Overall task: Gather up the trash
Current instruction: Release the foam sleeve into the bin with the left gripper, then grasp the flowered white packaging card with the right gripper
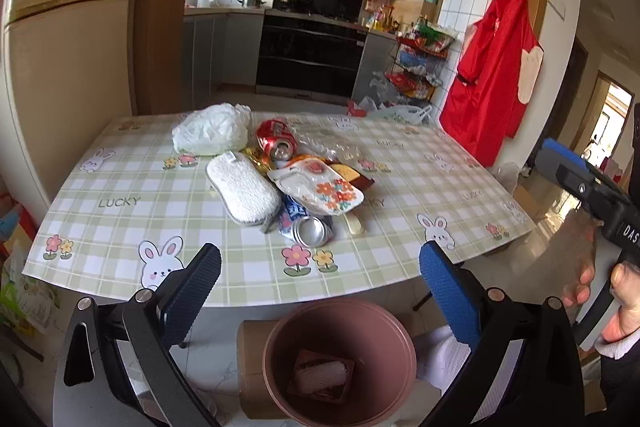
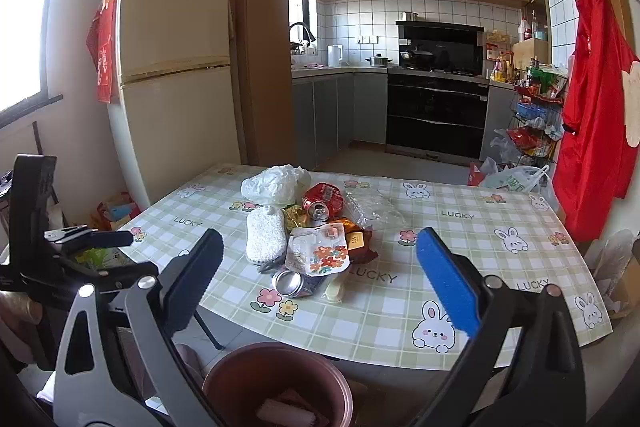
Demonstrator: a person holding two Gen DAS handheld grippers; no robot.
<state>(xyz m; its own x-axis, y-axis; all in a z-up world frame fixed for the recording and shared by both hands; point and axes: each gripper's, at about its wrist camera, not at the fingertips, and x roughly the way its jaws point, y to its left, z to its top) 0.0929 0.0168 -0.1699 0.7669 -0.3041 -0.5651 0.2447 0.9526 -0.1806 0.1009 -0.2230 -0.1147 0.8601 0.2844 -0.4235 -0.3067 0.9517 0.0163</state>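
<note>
A trash pile sits mid-table: a red can (image 1: 276, 141), a white plastic bag (image 1: 212, 129), a white scrub pad (image 1: 242, 193), a flowered packet (image 1: 320, 187), a crushed blue-and-white can (image 1: 306, 227) and clear wrap (image 1: 324, 141). A brown bin (image 1: 288, 379) stands on the floor at the table's near edge, with a wrapper (image 1: 322, 375) inside. My left gripper (image 1: 320, 251) hangs open above the bin, nothing between its fingers. My right gripper (image 2: 320, 239) is open and empty too, over the bin (image 2: 276, 351) and facing the flowered packet (image 2: 326, 255).
The checked tablecloth (image 1: 120, 203) ends just before the bin. A cardboard box (image 1: 252, 367) stands beside the bin. A fridge (image 2: 176, 75) is at the left, a red apron (image 1: 492, 83) and a wire rack (image 1: 416, 71) at the right. A hand (image 1: 616, 307) shows at the right edge.
</note>
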